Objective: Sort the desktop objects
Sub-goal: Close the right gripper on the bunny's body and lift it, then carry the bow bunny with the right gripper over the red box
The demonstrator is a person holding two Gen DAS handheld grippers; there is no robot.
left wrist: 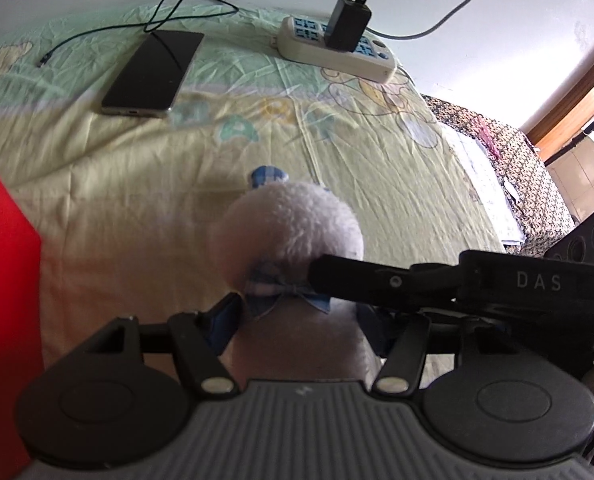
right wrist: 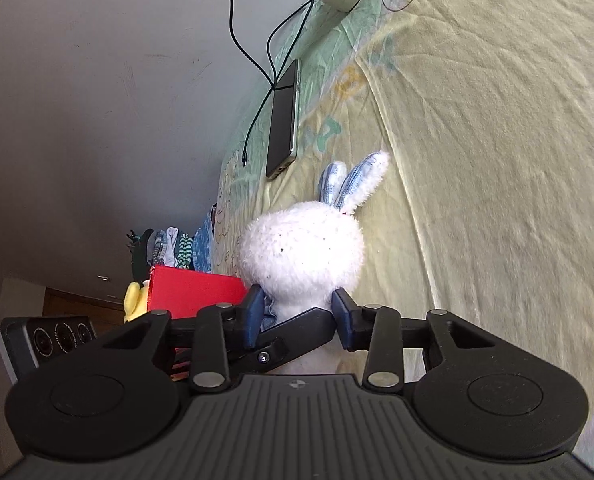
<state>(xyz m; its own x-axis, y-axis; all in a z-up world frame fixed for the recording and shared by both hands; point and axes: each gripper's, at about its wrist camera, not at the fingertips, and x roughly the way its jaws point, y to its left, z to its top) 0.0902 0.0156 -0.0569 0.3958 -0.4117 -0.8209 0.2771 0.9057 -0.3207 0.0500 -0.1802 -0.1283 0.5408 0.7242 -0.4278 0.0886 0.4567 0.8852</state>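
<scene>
Bunny plush (right wrist: 301,258) is pinched at the neck by both grippers, left gripper (left wrist: 303,314) and right gripper (right wrist: 299,312), just over the bedsheet (right wrist: 497,160). Looks mid-carry; next, probably drop it in the red box (right wrist: 193,292).

phone (left wrist: 153,74) left of power strip (left wrist: 337,46)

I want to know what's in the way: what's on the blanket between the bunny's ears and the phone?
Nothing. In the right wrist view, only bare yellow blanket lies between the bunny ears and the phone.
</scene>
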